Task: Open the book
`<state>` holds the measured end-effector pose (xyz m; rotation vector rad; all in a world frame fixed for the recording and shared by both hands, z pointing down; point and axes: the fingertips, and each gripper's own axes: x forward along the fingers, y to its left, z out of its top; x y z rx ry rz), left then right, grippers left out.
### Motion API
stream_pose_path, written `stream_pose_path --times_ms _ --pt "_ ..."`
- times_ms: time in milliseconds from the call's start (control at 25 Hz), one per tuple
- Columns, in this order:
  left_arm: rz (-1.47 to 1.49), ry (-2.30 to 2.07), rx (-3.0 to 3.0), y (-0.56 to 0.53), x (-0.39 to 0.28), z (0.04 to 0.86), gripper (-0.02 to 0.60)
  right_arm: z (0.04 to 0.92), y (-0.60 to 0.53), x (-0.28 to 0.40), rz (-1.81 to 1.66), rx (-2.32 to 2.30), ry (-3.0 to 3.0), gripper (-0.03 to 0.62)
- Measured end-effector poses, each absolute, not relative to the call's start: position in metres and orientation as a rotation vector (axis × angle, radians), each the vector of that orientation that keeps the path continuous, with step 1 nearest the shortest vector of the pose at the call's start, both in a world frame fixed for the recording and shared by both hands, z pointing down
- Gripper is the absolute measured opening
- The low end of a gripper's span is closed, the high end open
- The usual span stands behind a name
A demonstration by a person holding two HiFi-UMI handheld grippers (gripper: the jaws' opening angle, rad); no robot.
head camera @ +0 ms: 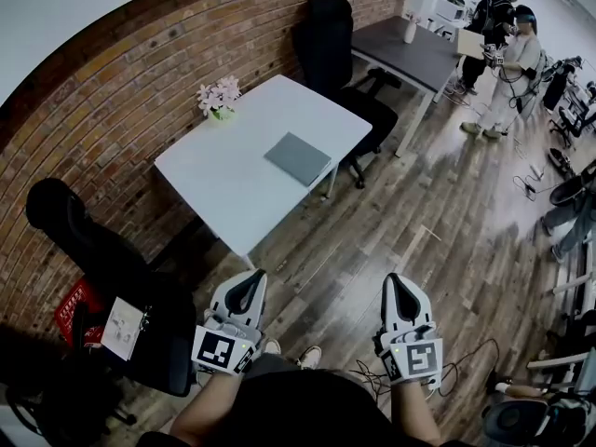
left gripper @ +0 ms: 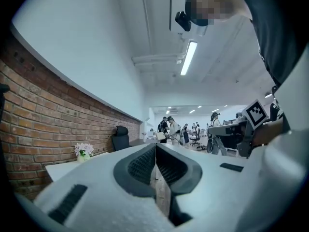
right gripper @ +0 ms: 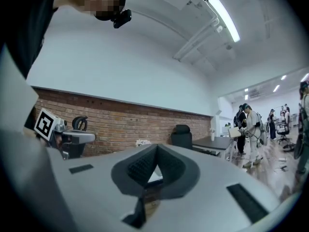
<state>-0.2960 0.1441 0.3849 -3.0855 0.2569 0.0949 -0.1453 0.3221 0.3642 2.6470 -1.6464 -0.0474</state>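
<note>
Two sets of jaws are pressed together on nothing as I hold the left gripper and right gripper level. Well ahead of both, the closed grey book lies flat on the white table, with potted flowers farther off beside the brick wall.

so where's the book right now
In the head view the closed grey book lies on the white table, toward its right side; a flower pot stands at the table's far edge by the brick wall.
</note>
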Motion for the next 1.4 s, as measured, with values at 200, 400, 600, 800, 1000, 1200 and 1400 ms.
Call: stream_pose_path --times_ms 200,400,600,800,1000,1200,1400 --pt "0.108 0.233 -3.074 0.155 -0.271 0.383 0.026 0.371 0.340 -0.124 -0.051 2.667 -1.606 0.014" --pt "0.080 0.228 -3.072 0.158 -0.250 0.389 0.025 0.374 0.345 -0.106 -0.037 2.667 -1.600 0.014" --pt "0.060 0.246 -3.060 0.159 -0.241 0.393 0.025 0.386 0.341 -0.096 0.001 2.659 -1.629 0.014" --pt "0.006 0.287 -3.083 0.142 -0.237 0.408 0.025 0.398 0.315 -0.090 0.058 2.619 -1.674 0.014" --pt "-0.019 0.276 -3.113 0.115 -0.201 0.427 0.026 0.409 0.287 -0.063 0.081 2.585 -1.690 0.014" --pt "-0.009 0.256 -3.125 0.069 -0.138 0.436 0.026 0.417 0.246 -0.006 0.107 2.568 -1.657 0.014" --pt "-0.004 0.267 -3.129 0.008 -0.075 0.434 0.025 0.409 0.184 0.057 0.105 2.530 -1.656 0.014"
